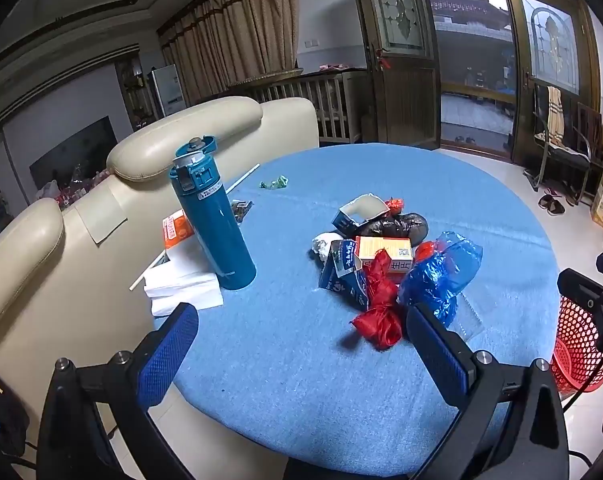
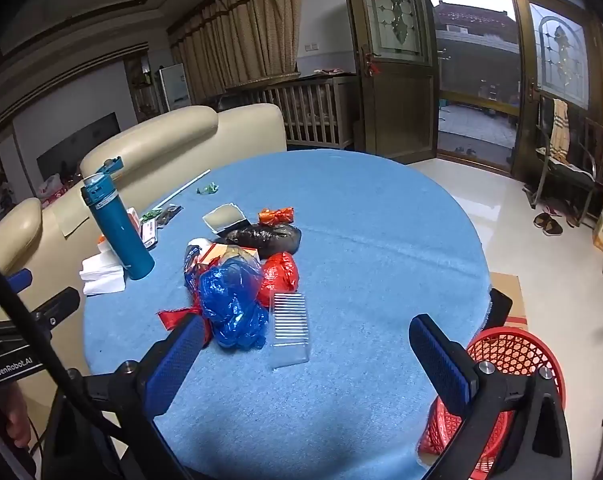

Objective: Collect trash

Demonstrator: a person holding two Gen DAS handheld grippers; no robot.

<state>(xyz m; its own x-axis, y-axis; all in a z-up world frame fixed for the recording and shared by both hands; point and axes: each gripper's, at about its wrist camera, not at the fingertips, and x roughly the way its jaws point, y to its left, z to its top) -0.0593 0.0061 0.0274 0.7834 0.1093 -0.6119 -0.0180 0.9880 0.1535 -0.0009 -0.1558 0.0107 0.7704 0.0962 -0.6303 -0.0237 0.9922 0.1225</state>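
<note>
Blue cloth covers the round desk (image 1: 481, 200), trash heaped near its middle: blue plastic bag (image 2: 231, 304), red mesh bundle (image 1: 379, 304), small red bag (image 2: 279, 272), black bag (image 2: 267, 238), orange box (image 1: 385, 250), torn carton (image 1: 343, 276), white tray piece (image 2: 223, 216), orange wrapper (image 2: 276, 215). Clear ribbed plastic tray (image 2: 289, 330) lies flat just beside the blue bag on the near side. Green wrapper (image 1: 275, 182) sits alone, far side, near a white straw (image 1: 243, 178). Red mesh basket (image 2: 505, 364) stands on the floor right at the desk's near-right edge, looks like the drop target, placed low so items can go in off the rim. Left gripper (image 1: 301, 344) and right gripper (image 2: 301, 352) both hover above the near edge, fingers (image 1: 169, 352) spread wide, nothing between them. Looks like the start: nothing picked yet as far as I can see. Teal flask (image 1: 213, 220) upright on the left by white tissues (image 1: 181, 284), lid flipped open; not trash, tip risk if the left gripper swings wide. Open cloth between grippers and heap, clear approach. Right half of desk bare, good transit lane to the basket. Sofa backs (image 1: 181, 136) crowd the left edge, so little room there. Clear tray is nearest the right gripper; thin, flat, probably hard to pinch.
</note>
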